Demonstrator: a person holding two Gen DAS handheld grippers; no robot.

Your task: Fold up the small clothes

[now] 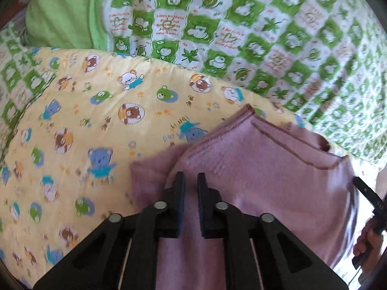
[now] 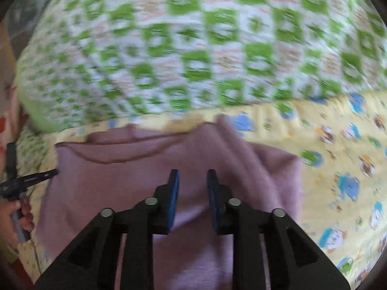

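Observation:
A small mauve-pink garment (image 1: 261, 169) lies partly folded on a yellow bear-print sheet (image 1: 84, 120). My left gripper (image 1: 191, 181) hovers over its left part with the jaws a narrow gap apart, nothing between them. In the right wrist view the same garment (image 2: 145, 176) fills the lower middle. My right gripper (image 2: 192, 178) is over it with the jaws open and nothing in them. The right gripper's tool shows at the edge of the left view (image 1: 370, 200); the left one shows at the edge of the right view (image 2: 26, 181).
A green-and-white checked quilt (image 1: 278, 36) lies bunched behind the yellow sheet, also blurred in the right wrist view (image 2: 193, 48). A plain green cushion (image 1: 63, 12) sits at the far left. The yellow sheet (image 2: 338, 169) extends right of the garment.

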